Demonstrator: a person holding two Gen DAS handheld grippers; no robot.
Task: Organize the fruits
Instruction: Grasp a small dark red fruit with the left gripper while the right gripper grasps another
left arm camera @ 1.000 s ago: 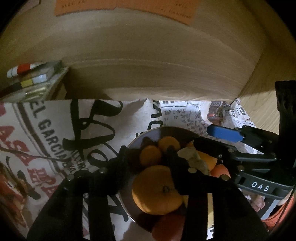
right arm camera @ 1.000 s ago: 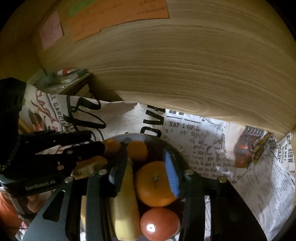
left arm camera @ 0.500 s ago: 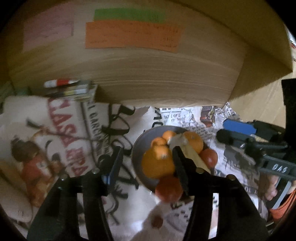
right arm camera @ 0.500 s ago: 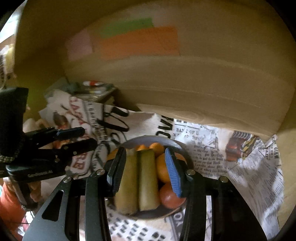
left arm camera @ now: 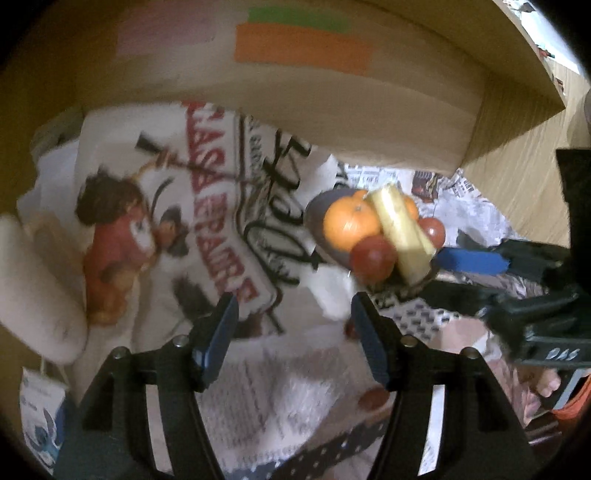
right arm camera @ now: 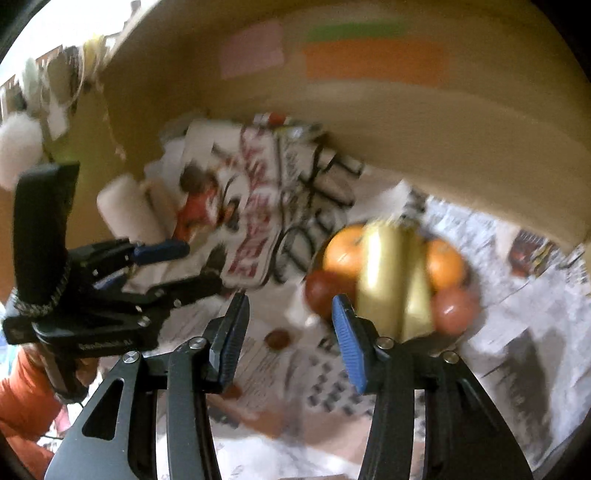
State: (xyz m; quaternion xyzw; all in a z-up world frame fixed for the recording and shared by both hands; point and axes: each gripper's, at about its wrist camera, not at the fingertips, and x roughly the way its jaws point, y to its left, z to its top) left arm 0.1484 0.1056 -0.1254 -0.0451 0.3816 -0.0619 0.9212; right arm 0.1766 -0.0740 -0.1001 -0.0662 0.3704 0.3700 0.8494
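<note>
On the table, newspaper covers the right part, a printed cloth with red lettering and a cartoon figure the left. Wooden back panel on the far side, with orange, green and pink notes stuck on it. A pale roll lies at the left edge of the cloth. Both views blurred.

Fruit bowl sits where cloth meets newspaper: oranges, two bananas across the middle, tomatoes on the near side. One small dark-red fruit lies loose on the paper near the bowl, another small one closer in.

Left tongs wide apart, empty, near side of the bowl, touching nothing. Right tongs wide apart, empty, right finger overlapping the bowl's near edge in view; contact unclear.
</note>
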